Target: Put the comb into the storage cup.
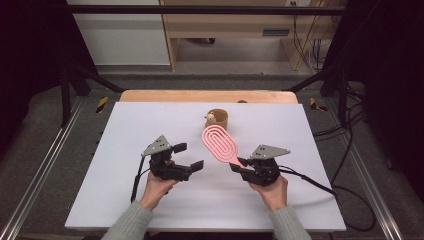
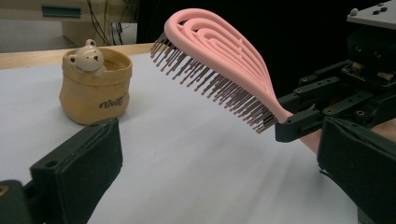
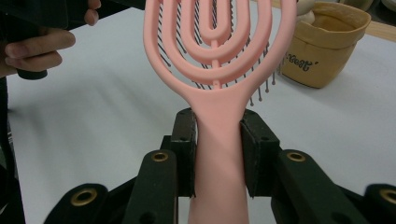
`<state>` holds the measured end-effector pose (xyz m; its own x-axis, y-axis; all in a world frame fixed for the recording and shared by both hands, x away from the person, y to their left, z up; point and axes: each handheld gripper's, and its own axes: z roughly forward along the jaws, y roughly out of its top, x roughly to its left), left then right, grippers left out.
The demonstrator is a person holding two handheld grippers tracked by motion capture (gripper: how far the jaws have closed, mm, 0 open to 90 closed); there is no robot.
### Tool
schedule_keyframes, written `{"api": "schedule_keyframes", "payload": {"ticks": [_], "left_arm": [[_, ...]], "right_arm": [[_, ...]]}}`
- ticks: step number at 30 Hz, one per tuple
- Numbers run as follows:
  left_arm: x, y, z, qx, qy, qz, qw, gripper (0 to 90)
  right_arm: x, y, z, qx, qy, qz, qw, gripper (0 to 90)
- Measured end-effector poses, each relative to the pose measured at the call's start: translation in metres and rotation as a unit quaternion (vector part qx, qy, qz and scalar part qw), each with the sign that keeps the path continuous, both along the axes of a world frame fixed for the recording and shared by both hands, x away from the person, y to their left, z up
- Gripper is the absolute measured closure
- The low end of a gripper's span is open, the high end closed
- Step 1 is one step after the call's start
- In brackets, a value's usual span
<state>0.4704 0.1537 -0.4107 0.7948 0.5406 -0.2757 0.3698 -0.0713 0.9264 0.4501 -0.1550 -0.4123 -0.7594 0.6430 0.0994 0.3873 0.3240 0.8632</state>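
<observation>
Item 1: pink plastic vented hairbrush with looped open-work back and dark bristles [image 1: 220, 144]. Held clear above the white table top [image 1: 125, 150], head raised and angled toward the far side, bristles facing down. Judged light and stiff; the smooth handle could slip or twist, and the bristles flex, so the handle is the proper place to take hold

Item 2: right gripper [image 1: 244, 169]. Both jaws closed firmly on the hairbrush handle, one pad on each side, as the right gripper view shows

Item 3: left gripper [image 1: 189, 156]. Jaws spread wide, nothing between them, held by a hand near the table's middle, apart from the brush

Item 4: small tan sack-shaped pot with a cream bear figure on its rim [image 1: 217, 118]. Stands upright just beyond the brush head, not touching it; likely ceramic and fragile, and the 1 obstacle to any forward swing
</observation>
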Motion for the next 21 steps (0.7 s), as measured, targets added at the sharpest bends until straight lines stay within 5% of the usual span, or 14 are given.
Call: {"api": "schedule_keyframes", "payload": {"ticks": [21], "left_arm": [[0.005,-0.015,0.002,-0.027,0.009,0.001,0.9996,0.0]], "right_arm": [[-0.002,-0.001,0.003,0.010,-0.008,0.005,0.9999,69.9]]}}
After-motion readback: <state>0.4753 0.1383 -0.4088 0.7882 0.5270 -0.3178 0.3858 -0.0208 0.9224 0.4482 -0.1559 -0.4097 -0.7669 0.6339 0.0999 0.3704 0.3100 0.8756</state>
